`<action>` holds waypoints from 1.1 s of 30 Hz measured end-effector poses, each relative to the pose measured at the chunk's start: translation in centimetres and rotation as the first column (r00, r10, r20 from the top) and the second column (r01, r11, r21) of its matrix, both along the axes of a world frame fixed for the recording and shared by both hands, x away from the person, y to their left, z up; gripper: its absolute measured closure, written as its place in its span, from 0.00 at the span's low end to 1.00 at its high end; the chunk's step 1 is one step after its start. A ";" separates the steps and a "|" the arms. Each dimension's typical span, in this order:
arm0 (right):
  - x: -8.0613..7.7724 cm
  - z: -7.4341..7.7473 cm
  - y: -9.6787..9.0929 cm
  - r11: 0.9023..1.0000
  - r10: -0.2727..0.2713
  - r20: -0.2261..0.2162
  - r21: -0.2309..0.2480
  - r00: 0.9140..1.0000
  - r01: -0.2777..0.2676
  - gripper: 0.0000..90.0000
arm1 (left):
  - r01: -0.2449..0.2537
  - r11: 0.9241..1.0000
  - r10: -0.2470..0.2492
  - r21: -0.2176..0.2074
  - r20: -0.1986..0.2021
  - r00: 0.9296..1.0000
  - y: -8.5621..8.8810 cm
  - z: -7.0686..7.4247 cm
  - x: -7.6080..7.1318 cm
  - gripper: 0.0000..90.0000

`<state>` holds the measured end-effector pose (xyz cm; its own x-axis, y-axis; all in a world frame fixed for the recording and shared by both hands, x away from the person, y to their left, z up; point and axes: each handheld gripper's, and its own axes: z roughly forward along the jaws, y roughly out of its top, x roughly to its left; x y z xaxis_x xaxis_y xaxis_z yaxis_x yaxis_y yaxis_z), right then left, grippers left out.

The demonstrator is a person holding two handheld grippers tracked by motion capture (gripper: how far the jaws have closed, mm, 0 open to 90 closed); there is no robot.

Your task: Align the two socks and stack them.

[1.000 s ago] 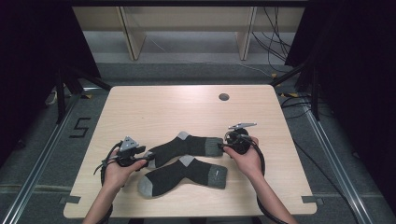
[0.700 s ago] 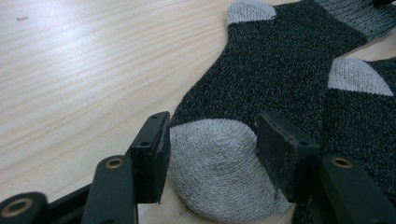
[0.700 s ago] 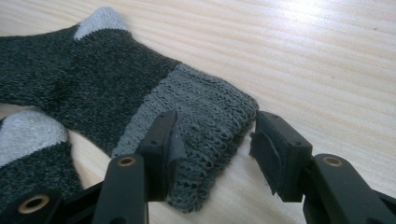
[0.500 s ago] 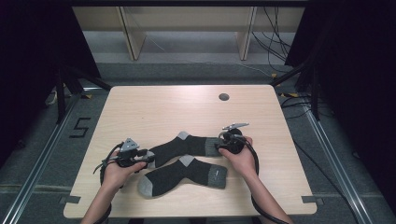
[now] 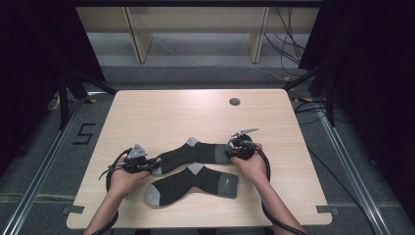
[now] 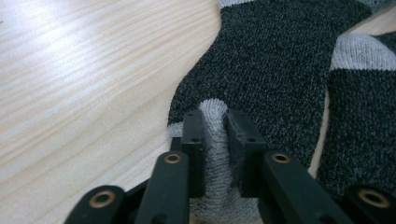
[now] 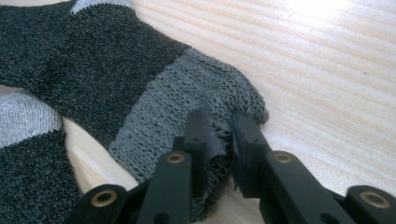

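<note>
Two dark grey socks with light grey toes and heels lie on the wooden table (image 5: 195,112). The far sock (image 5: 195,152) stretches between my two grippers, and the near sock (image 5: 195,183) lies just in front of it. My left gripper (image 5: 149,165) (image 6: 215,121) has just been closing and is shut on the far sock's light grey toe (image 6: 215,140), which bunches up between the pads. My right gripper (image 5: 230,149) (image 7: 219,126) has also just been closing and is shut on the ribbed grey cuff (image 7: 187,88) of the same sock.
A round cable hole (image 5: 234,102) sits near the table's far edge. Bare wood lies beyond the socks. Wooden shelving and cables stand behind the table. The near sock (image 6: 364,93) (image 7: 28,154) lies close beside both grippers.
Both grippers have edged slightly inward onto the ends of the far sock and their jaws have closed on it. The socks lie where they were.
</note>
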<state>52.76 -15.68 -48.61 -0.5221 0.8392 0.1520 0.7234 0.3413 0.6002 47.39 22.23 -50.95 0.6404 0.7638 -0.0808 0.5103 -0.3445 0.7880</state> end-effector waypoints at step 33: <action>-5.2 5.7 -2.1 0.999 0.034 0.141 0.036 0.989 -0.040 0.91 | 0.066 0.998 -0.065 -0.009 0.125 0.990 0.0 6.6 -4.3 0.92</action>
